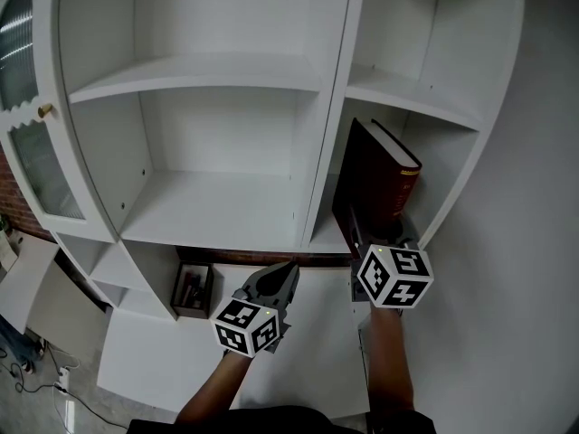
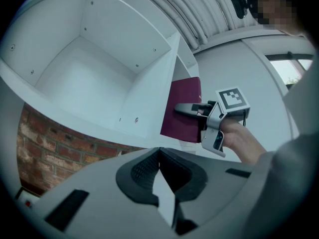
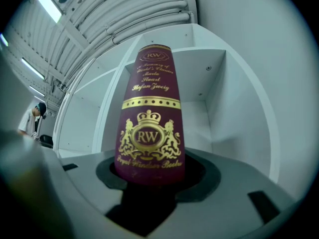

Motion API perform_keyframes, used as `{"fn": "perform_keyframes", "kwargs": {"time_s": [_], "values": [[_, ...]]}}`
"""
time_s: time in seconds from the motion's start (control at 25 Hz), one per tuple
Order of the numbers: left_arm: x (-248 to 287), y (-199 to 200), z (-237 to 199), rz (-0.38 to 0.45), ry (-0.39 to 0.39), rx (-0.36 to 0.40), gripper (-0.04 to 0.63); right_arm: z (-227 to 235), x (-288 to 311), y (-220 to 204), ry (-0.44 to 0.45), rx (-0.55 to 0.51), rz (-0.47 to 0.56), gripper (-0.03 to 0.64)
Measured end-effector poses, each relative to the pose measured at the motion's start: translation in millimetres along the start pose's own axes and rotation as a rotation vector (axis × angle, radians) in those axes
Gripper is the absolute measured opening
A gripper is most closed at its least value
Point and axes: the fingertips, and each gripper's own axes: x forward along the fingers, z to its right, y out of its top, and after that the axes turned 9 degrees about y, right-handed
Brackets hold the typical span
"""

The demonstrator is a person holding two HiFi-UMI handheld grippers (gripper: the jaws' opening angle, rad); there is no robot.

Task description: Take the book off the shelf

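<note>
A thick maroon book (image 1: 380, 183) with gold print on its spine (image 3: 149, 118) stands upright, leaning a little, in the right-hand compartment of the white bookcase (image 1: 226, 206). My right gripper (image 1: 380, 240) reaches in at the book's lower end, and its jaws are shut on the spine, which fills the gap between the black pads (image 3: 197, 176). The left gripper view shows the same grip from the side, with a finger (image 2: 187, 108) lying across the maroon cover (image 2: 182, 126). My left gripper (image 1: 288, 274) hovers below the middle shelf with its tips together, holding nothing.
The wide middle shelves (image 1: 217, 211) are bare. A glass-panelled door (image 1: 27, 152) stands open at the left. A small brown box (image 1: 192, 289) sits low under the shelf. A brick wall (image 2: 55, 148) runs below, and a white wall (image 1: 543, 242) bounds the right.
</note>
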Motion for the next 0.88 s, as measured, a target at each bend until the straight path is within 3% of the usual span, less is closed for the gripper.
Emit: {"fn": "perform_keyframes", "kwargs": {"time_s": [0.88], "values": [[-34, -2, 17, -0.031, -0.061, 0.009, 0.015, -26, -49, 9, -0.026, 0.03, 0.011, 0.236]]}}
